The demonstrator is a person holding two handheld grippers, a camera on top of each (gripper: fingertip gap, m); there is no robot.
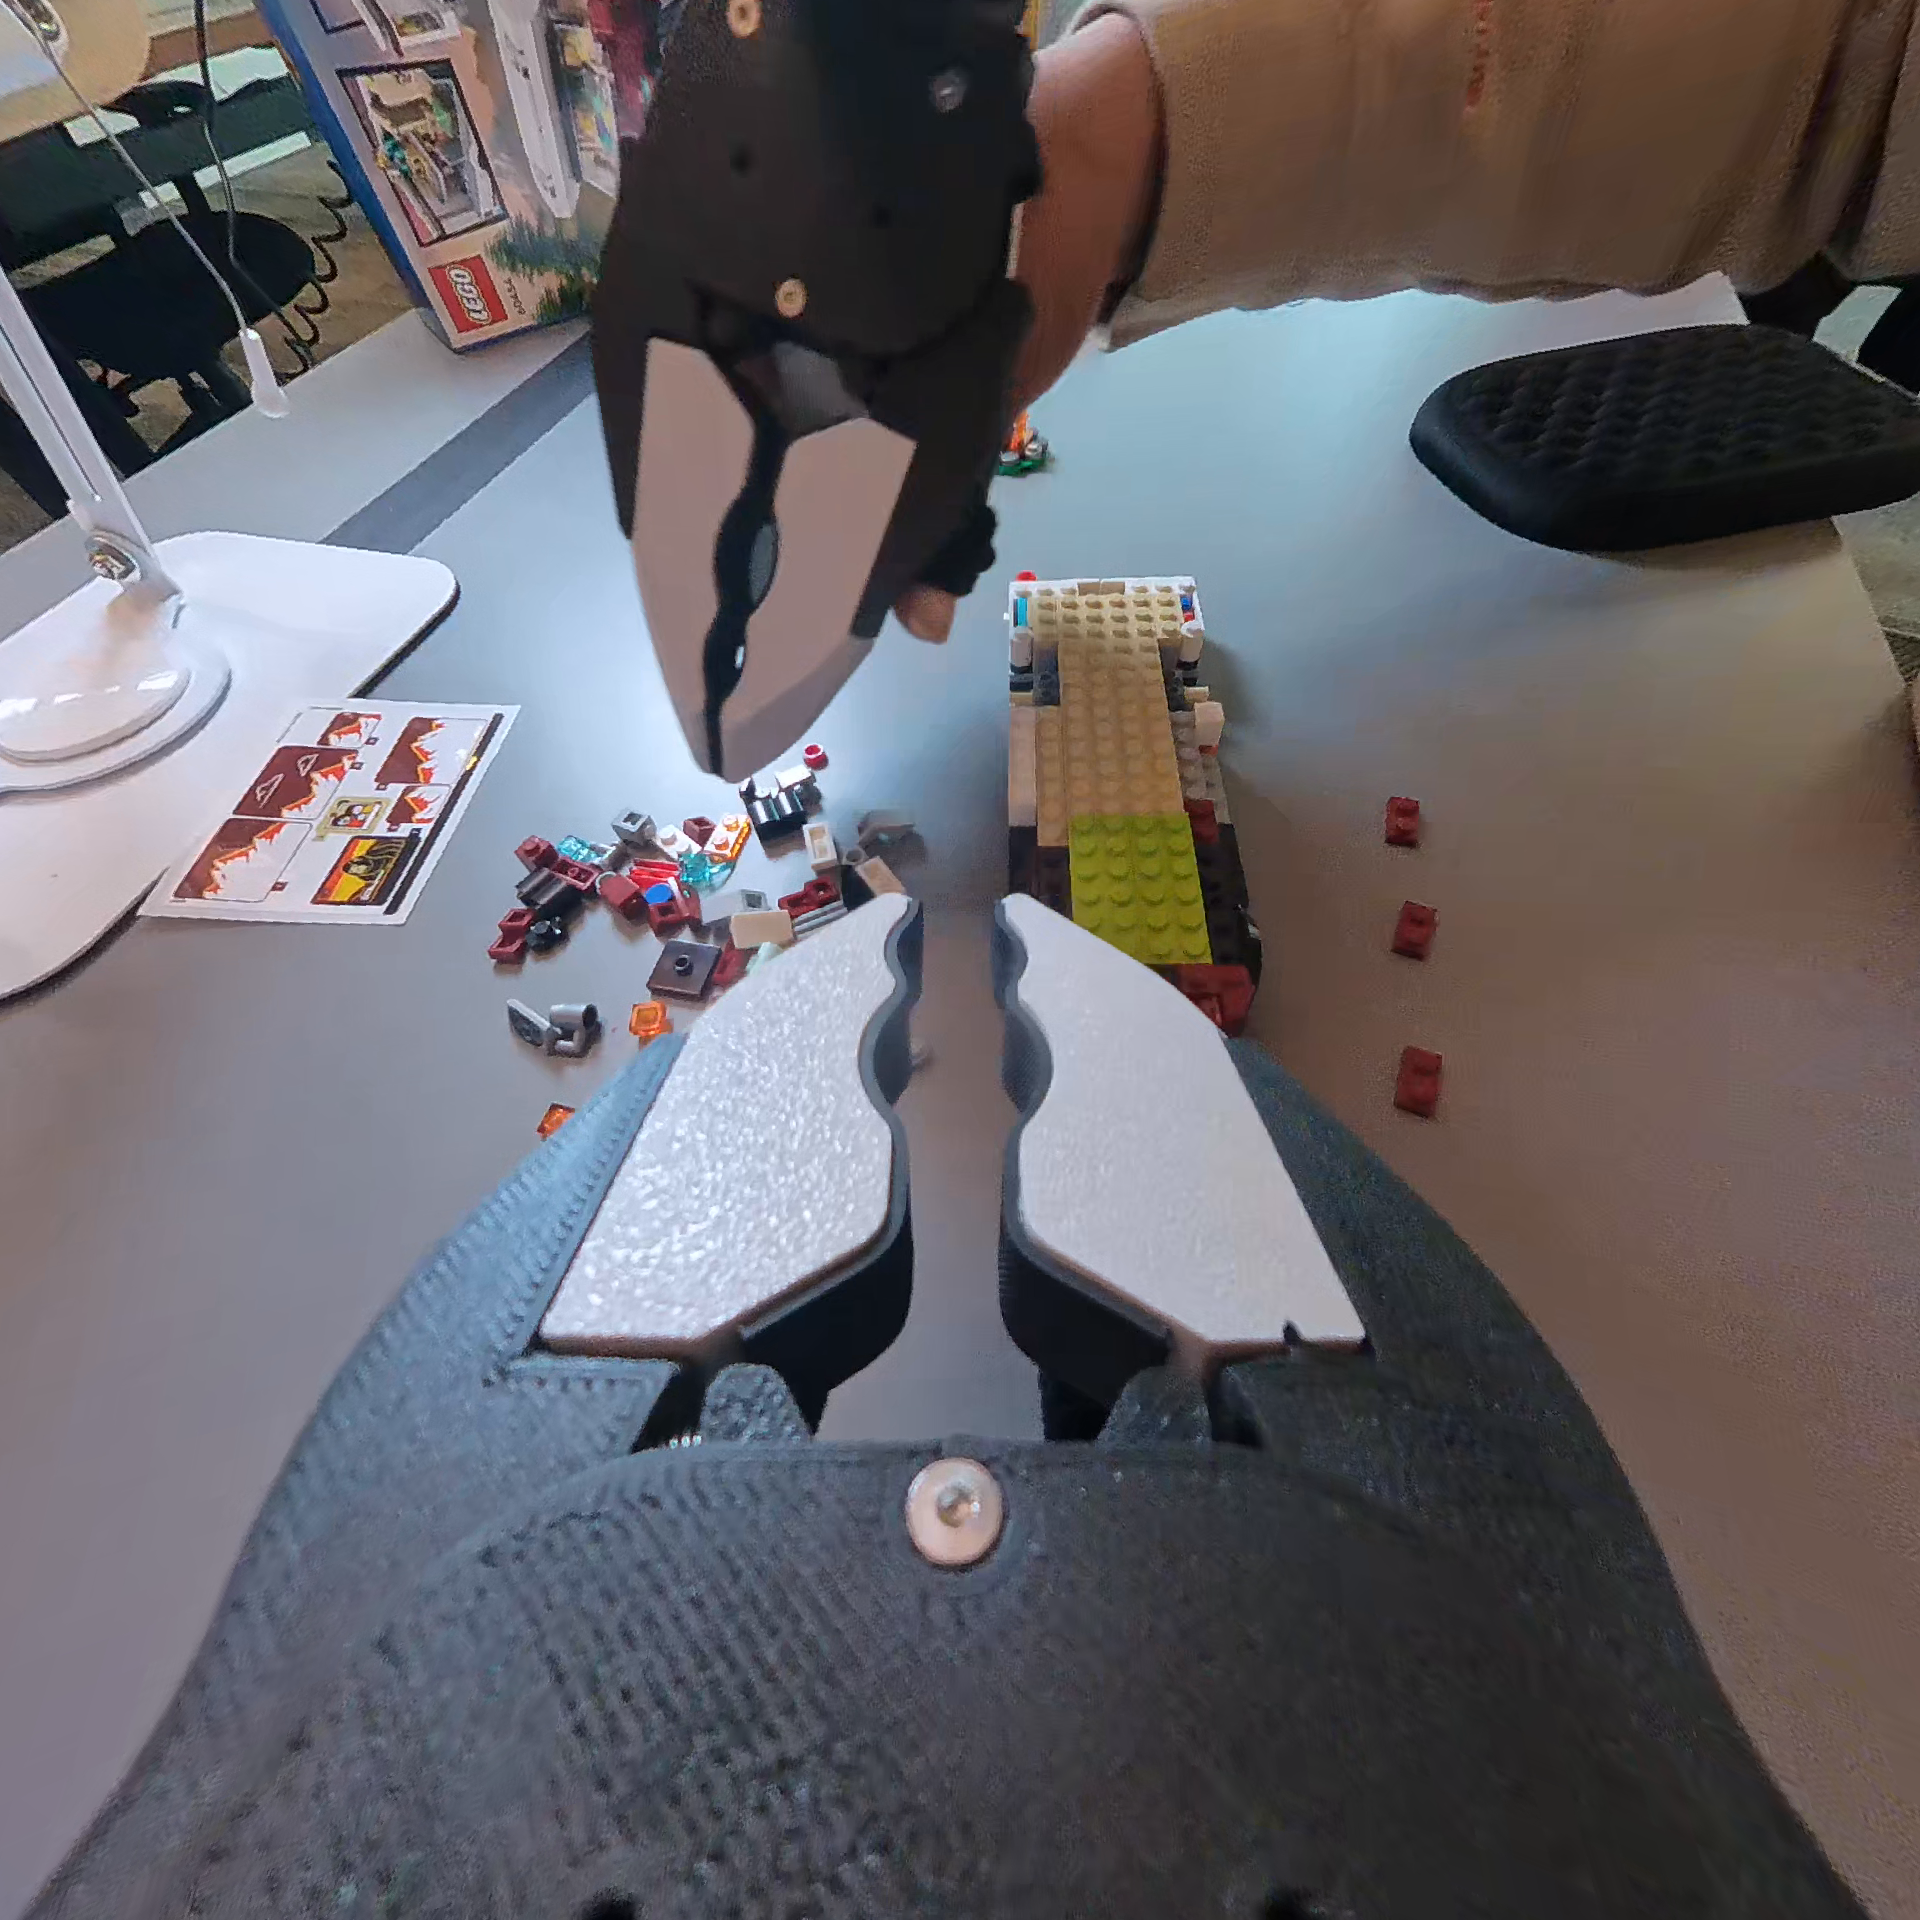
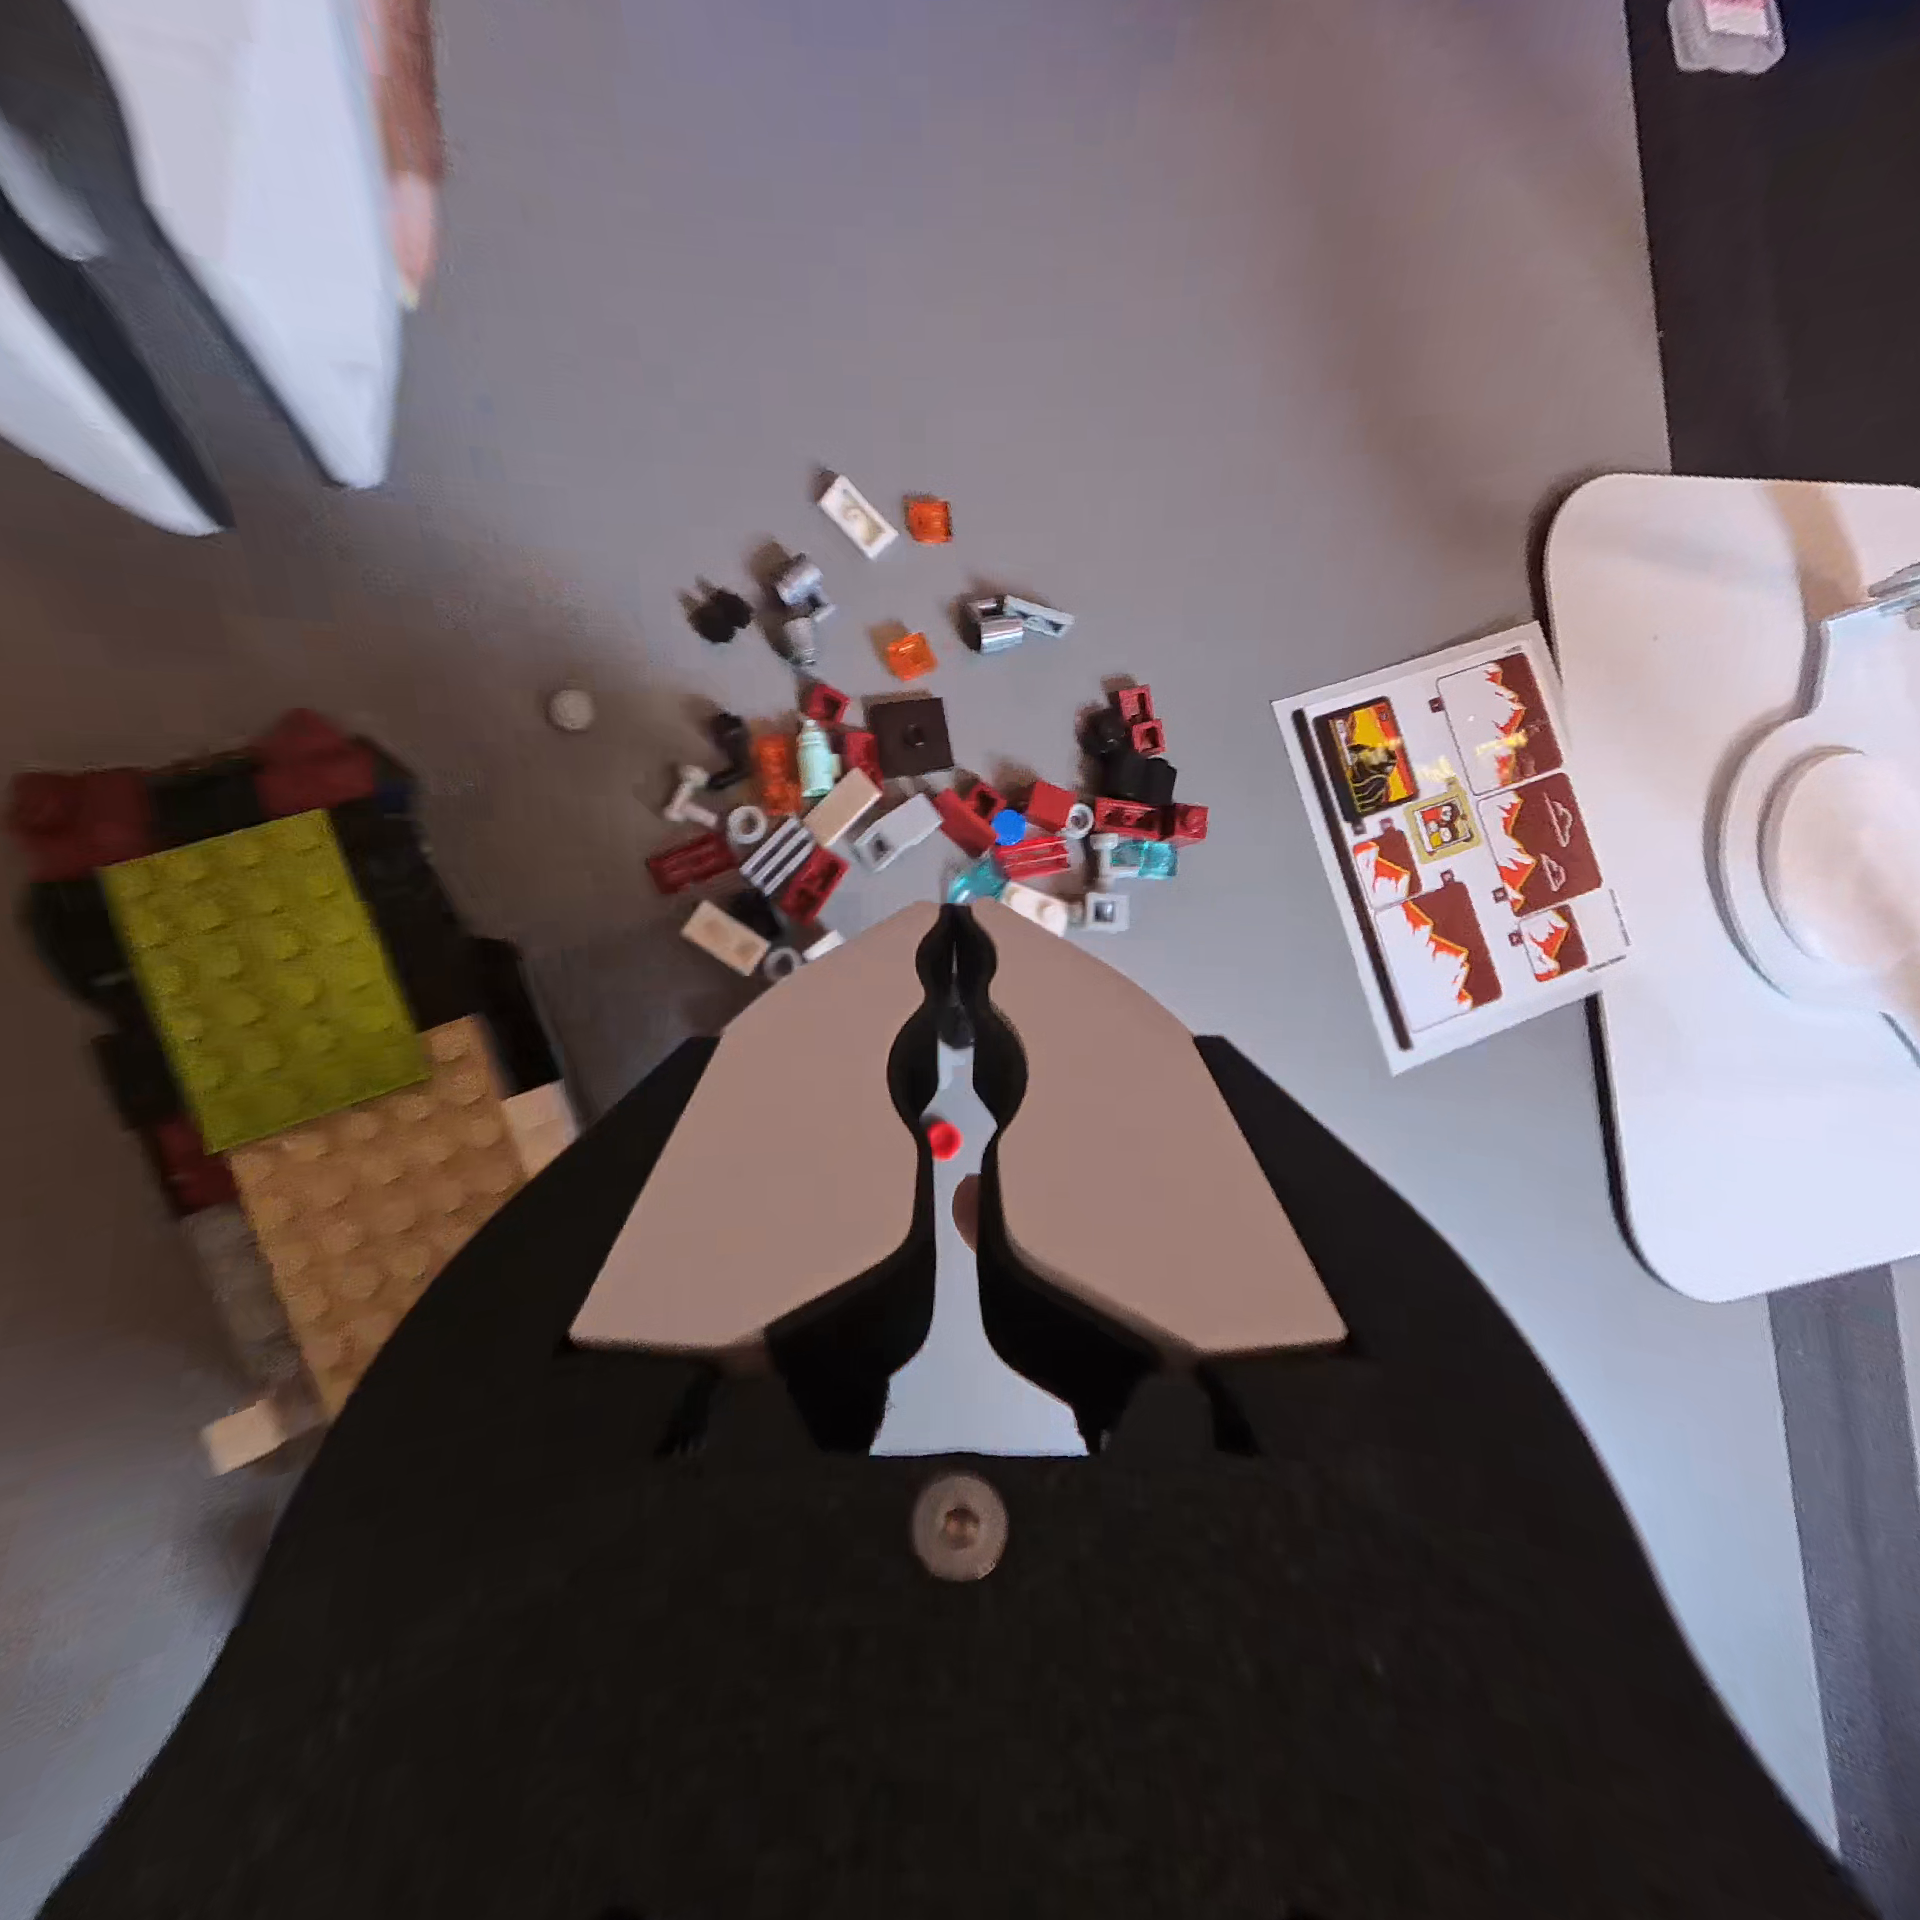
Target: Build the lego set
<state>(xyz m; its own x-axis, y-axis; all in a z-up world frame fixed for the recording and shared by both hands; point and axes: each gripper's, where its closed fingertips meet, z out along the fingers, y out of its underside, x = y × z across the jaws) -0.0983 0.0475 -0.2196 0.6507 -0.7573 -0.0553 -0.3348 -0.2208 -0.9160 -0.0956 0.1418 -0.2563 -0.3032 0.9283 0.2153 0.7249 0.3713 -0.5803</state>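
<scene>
A grey table (image 1: 1558,727) is strewn with loose bricks (image 2: 914,790) at twelve o'clock of the right gripper (image 2: 951,914), whose fingers are pressed together at the tips, apparently on nothing. The left gripper (image 1: 958,914) is held narrowly apart, empty, beside a studded brick model (image 1: 1127,790) at one o'clock. Bricks could be scattered by the shut tips; three dark red bricks (image 1: 1413,930) are shown only in the left view.

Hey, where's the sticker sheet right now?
The sticker sheet lies flat on the grey table, left in the left wrist view, between the white lamp base and the loose bricks.
</scene>
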